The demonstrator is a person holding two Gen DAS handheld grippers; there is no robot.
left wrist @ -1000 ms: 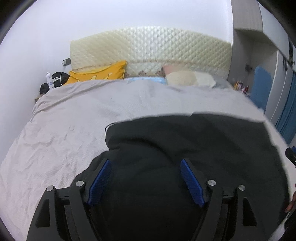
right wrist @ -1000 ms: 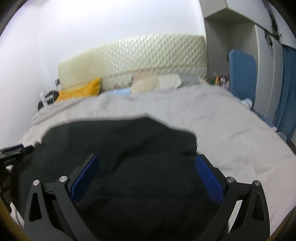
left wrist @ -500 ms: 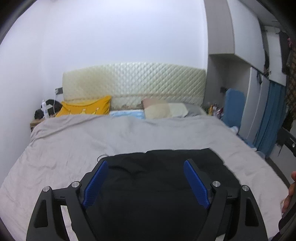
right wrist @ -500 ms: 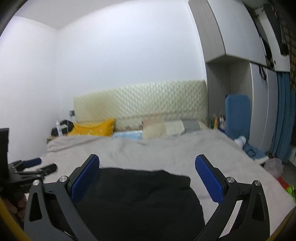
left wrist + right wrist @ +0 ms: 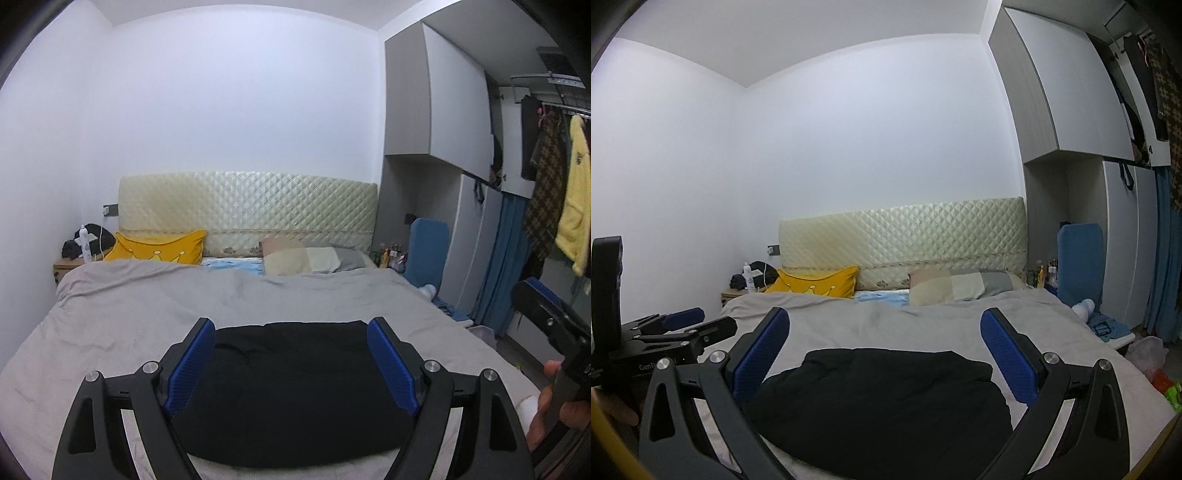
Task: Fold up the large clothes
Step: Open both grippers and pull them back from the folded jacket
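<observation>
With our left gripper (image 5: 291, 362) and right gripper (image 5: 886, 350) both spread and empty above it, the folded black fabric garment (image 5: 295, 387) lies just below on the grey bedspread (image 5: 147, 314), so we judge folding finished, perhaps needing smoothing.

One black garment (image 5: 295, 384) lies on the one bed (image 5: 122, 325), just ahead of two grippers, the left gripper (image 5: 291, 365) and the right gripper (image 5: 886, 354). Beyond them, by the single quilted headboard (image 5: 247, 210), sit two pillows: one yellow pillow (image 5: 159, 247) and one patchwork pillow (image 5: 310, 260).
</observation>
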